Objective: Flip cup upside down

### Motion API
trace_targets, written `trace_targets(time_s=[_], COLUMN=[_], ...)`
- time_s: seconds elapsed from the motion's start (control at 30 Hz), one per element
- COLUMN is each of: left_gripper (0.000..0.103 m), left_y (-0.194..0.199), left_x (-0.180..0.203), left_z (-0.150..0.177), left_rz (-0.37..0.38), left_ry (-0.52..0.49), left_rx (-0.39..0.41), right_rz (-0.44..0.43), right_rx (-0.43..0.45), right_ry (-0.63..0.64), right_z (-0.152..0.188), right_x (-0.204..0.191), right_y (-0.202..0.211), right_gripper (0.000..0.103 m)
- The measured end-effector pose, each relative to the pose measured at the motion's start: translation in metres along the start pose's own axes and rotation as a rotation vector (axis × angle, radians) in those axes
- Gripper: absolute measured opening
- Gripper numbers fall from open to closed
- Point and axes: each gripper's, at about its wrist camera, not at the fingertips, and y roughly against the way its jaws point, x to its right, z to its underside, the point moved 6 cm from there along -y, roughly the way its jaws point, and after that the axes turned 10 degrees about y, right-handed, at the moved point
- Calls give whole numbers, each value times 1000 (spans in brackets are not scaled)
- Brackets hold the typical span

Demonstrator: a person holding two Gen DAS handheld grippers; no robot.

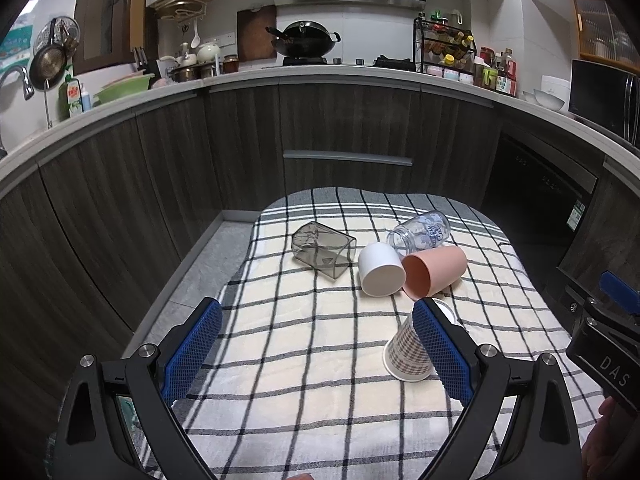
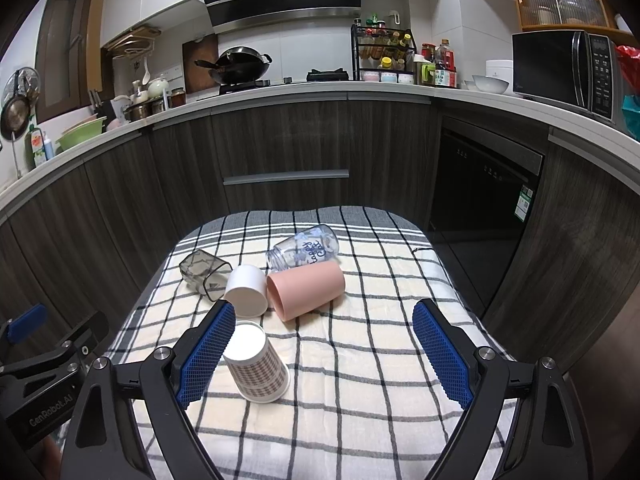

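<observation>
A plaid paper cup [image 1: 408, 354] [image 2: 256, 368] stands upside down on the checked cloth [image 1: 304, 344] [image 2: 360, 360], partly behind a finger in each view. Behind it a white cup [image 1: 380, 270] [image 2: 246, 290], a pink cup [image 1: 434, 272] [image 2: 306, 288], a clear printed bottle [image 1: 420, 232] [image 2: 306, 250] and a grey see-through square cup [image 1: 322, 250] [image 2: 204, 270] lie on their sides. My left gripper [image 1: 318, 344] is open and empty above the cloth. My right gripper [image 2: 320, 352] is open and empty; the plaid cup sits by its left finger.
The cloth covers a small table in front of dark kitchen cabinets [image 1: 344, 132] and a dishwasher [image 2: 484, 200]. The counter holds a wok [image 1: 304, 38], a spice rack [image 2: 382, 54] and a microwave [image 2: 564, 68]. The right gripper's body [image 1: 604, 344] shows at the left view's right edge.
</observation>
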Motion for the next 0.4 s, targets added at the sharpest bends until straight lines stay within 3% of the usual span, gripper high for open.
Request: trace_targets(time_s=[0.4], left_gripper=[100], left_y=[-2], left_x=[-3], left_z=[1], left_rz=[-10], left_ry=[-3], left_rx=[-5], right_rz=[0], right_rx=[-1], right_ry=[-2], right_z=[0], right_x=[0], right_y=[0], right_gripper=[90])
